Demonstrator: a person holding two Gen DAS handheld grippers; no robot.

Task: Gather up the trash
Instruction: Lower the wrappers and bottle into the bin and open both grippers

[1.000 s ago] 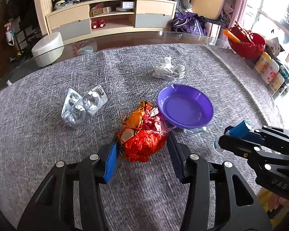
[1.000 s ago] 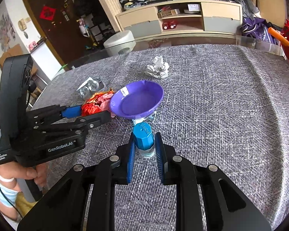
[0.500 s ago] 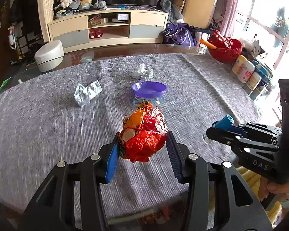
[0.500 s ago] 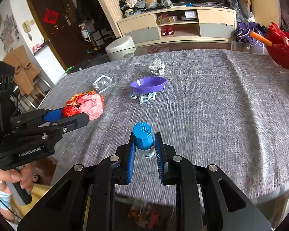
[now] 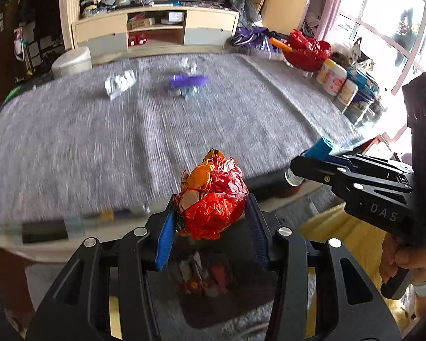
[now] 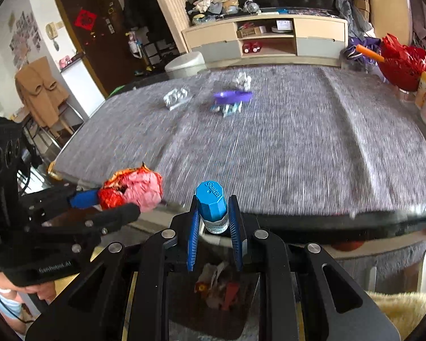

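Left hand-held gripper (image 5: 211,224) pinches crumpled wrapper (image 5: 211,199), right (image 6: 214,227) pinches bottle (image 6: 212,207), both past table edge (image 6: 326,217).

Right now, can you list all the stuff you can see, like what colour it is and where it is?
crumpled wrapper: one, red and orange, held between the left tongs, past the table edge.
small bottle: one, clear with blue cap, held in the right tongs.
purple dish: one, far on the table.
blister pack: one, silver, left of the dish.
crumpled tissue: one, white, behind the dish.
small wrappers: a few, bluish, in front of the dish.
tablecloth: one, grey.
bin: one, dark, below, with trash inside.
red basket: one, far right.
left tongs: black, blue pads.
right tongs: black, blue pads.
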